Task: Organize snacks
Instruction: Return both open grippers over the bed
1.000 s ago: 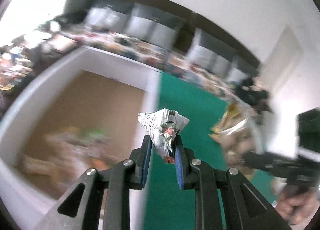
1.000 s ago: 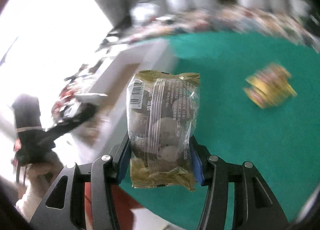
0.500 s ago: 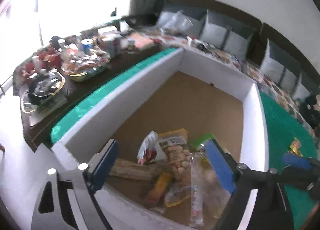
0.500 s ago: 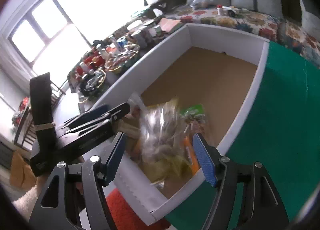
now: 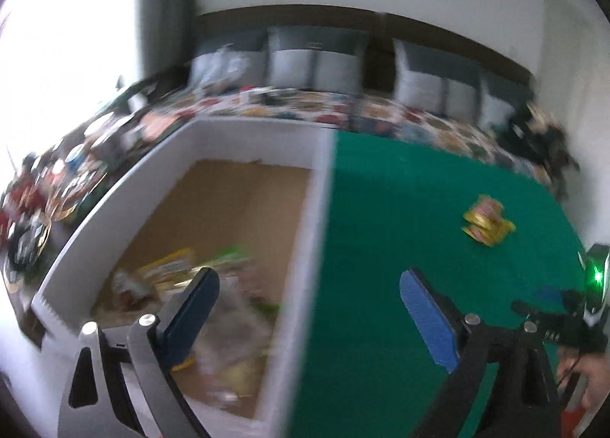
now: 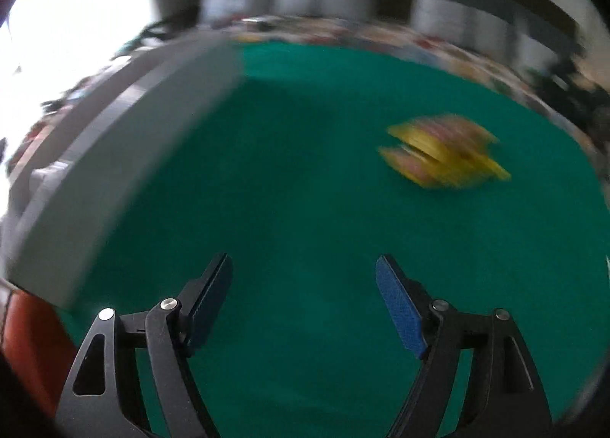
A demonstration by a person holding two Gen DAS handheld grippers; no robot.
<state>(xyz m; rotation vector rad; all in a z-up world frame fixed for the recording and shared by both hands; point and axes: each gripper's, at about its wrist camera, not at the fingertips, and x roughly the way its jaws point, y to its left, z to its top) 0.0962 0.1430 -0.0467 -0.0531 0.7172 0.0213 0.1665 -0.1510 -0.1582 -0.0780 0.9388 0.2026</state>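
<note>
My left gripper (image 5: 309, 281) is open and empty, above the right wall of a white box (image 5: 312, 216) with a brown floor. Several snack packets (image 5: 179, 270) lie blurred in the box's near end. A yellow snack packet (image 5: 486, 222) lies on the green mat (image 5: 400, 209) at the far right. My right gripper (image 6: 304, 272) is open and empty over the green mat (image 6: 286, 190). The yellow packet (image 6: 442, 155) lies blurred ahead and to its right. The box's outer wall (image 6: 114, 155) stands to its left.
A sofa with grey cushions (image 5: 316, 60) and a patterned cover runs behind the table. A cluttered side table (image 5: 45, 201) stands left of the box. The right hand-held gripper (image 5: 564, 319) shows at the right edge of the left wrist view.
Both grippers let go of their packets into the box and opened. Both have since swung right, away from the box, toward the green mat and the yellow packet.
</note>
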